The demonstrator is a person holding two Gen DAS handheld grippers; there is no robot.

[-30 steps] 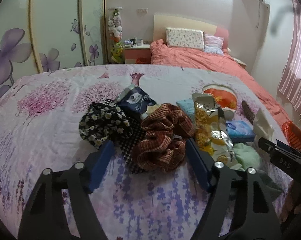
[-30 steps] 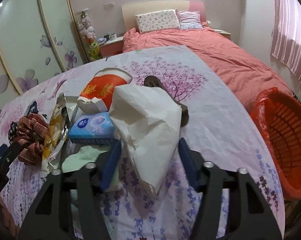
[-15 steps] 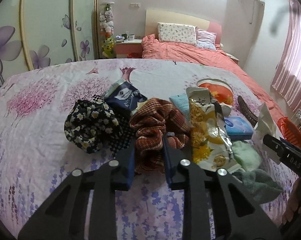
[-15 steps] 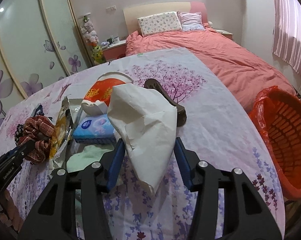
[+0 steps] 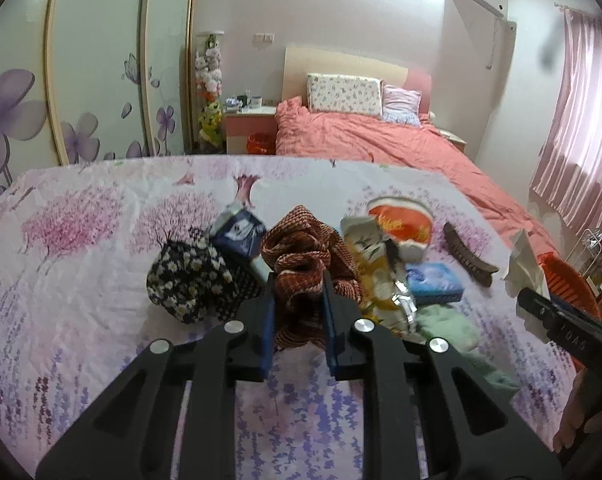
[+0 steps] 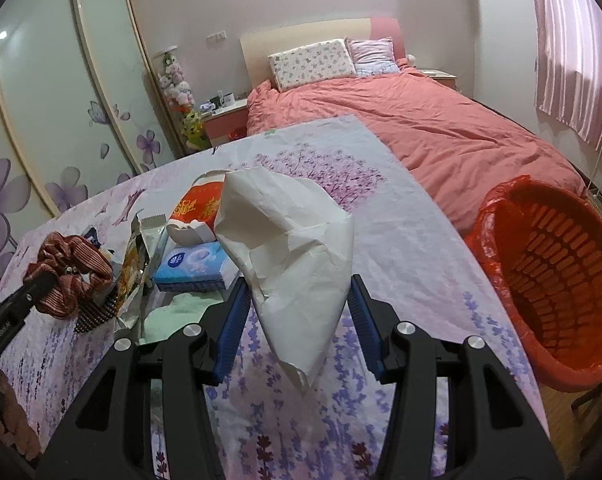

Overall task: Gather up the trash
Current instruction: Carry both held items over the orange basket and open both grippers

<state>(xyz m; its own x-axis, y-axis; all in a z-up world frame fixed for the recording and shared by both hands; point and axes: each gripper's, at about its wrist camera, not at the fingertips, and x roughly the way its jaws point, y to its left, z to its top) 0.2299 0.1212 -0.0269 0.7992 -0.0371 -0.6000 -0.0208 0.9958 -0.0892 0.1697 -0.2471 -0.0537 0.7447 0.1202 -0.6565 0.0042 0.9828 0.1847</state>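
My left gripper (image 5: 298, 312) is shut on a red-brown checked scrunchie (image 5: 305, 256) and holds it above the floral tablecloth (image 5: 81, 280). It also shows in the right wrist view (image 6: 71, 272). My right gripper (image 6: 299, 320) is shut on a crumpled white paper (image 6: 289, 248), lifted off the table. An orange trash basket (image 6: 557, 280) lined with a red bag stands right of the table. On the table lie a yellow snack wrapper (image 5: 377, 276), a blue tissue pack (image 6: 195, 260) and a red-and-white paper bowl (image 6: 197, 204).
A black floral scrunchie (image 5: 185, 284), a dark blue packet (image 5: 239, 234), a brown hair clip (image 5: 467, 260) and a green cloth (image 5: 447, 324) lie on the table. A pink bed (image 6: 421, 128) stands behind. Wardrobe doors (image 5: 81, 80) are on the left.
My left gripper closed on the red-brown scrunchie and lifted it. My right gripper closed on the white paper and raised it off the table.
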